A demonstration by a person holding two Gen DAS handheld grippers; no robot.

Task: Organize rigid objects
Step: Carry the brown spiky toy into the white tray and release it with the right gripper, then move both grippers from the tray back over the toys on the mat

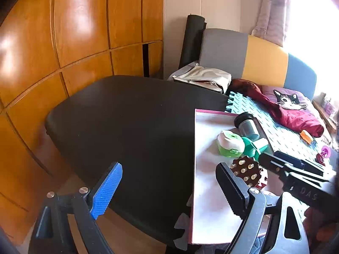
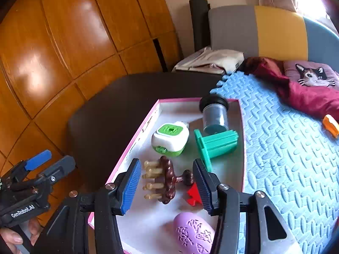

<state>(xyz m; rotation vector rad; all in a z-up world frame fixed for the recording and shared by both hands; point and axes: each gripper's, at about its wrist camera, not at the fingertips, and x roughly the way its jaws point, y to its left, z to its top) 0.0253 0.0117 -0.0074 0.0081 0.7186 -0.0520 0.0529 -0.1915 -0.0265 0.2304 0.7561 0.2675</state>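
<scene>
Where jaws gape, pink-rimmed box (image 2: 135,139), brown massager (image 2: 167,180), green spool (image 2: 216,144) inside.

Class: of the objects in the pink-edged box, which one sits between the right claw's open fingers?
The brown scalp massager with pale prongs; the other objects lie outside the right claw.

Your shallow box (image 2: 135,146) sits between the dark mat (image 2: 118,97) on its left and the foam mat (image 2: 286,148) on its right. In the box: jar (image 2: 215,114) at the far end, clip case (image 2: 170,139) and spool (image 2: 214,144) side by side nearer you, then the pegged brush (image 2: 165,180) between your right gripper (image 2: 167,184) fingers, star piece (image 2: 193,195) just right of it, patterned egg (image 2: 193,232) nearest. Your left gripper (image 2: 48,165) is out left, over the dark mat's edge.
</scene>
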